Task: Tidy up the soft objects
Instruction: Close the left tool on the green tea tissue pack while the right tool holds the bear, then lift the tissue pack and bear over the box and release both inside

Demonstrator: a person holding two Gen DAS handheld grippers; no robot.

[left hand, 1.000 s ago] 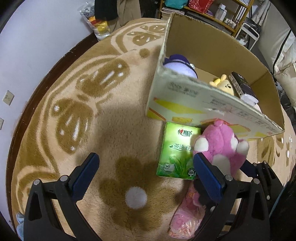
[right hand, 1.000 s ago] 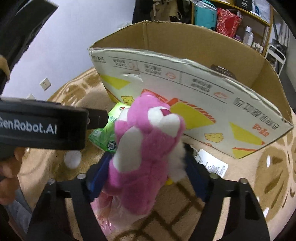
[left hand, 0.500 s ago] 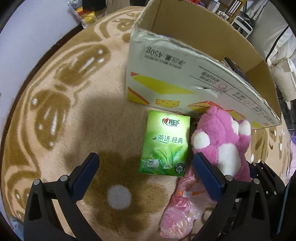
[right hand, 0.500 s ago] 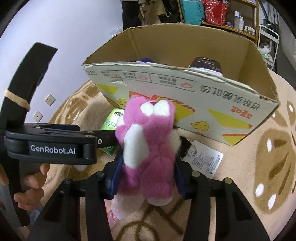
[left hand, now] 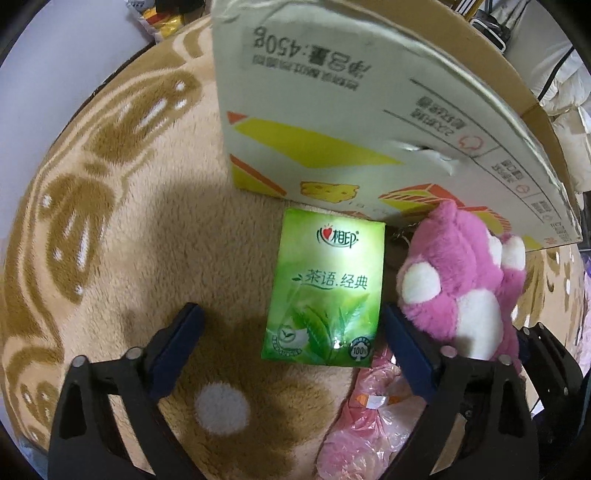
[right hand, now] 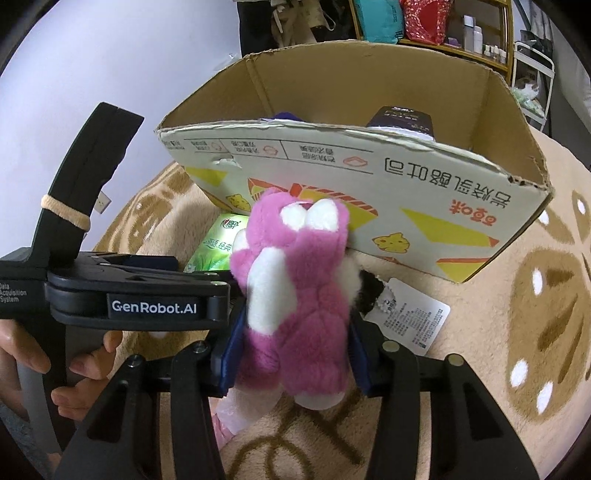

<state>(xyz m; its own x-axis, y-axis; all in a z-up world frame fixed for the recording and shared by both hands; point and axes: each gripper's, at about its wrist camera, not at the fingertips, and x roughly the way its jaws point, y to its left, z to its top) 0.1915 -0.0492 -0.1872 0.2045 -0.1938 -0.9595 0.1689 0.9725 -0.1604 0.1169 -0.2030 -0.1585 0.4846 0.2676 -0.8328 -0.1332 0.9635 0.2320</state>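
Observation:
My right gripper (right hand: 295,354) is shut on a pink and white plush toy (right hand: 295,295) and holds it up in front of the cardboard box (right hand: 369,192). The plush also shows at the right of the left wrist view (left hand: 461,284). A green tissue pack (left hand: 325,288) lies flat on the beige rug in front of the box (left hand: 369,129). My left gripper (left hand: 291,325) is open, low over the rug, with the pack's near end between its fingers. A pink plastic bag (left hand: 365,424) lies under the plush.
The box holds a purple item (right hand: 284,116) and a dark package (right hand: 402,118). A white tag (right hand: 410,314) lies on the brown-patterned rug (left hand: 110,240). A shelf with goods (right hand: 436,22) stands behind. The white wall is at the left.
My left gripper has moved forward and down toward the green tissue pack, which now sits between its fingers. My right gripper has closed tighter on the plush and lifted it slightly.

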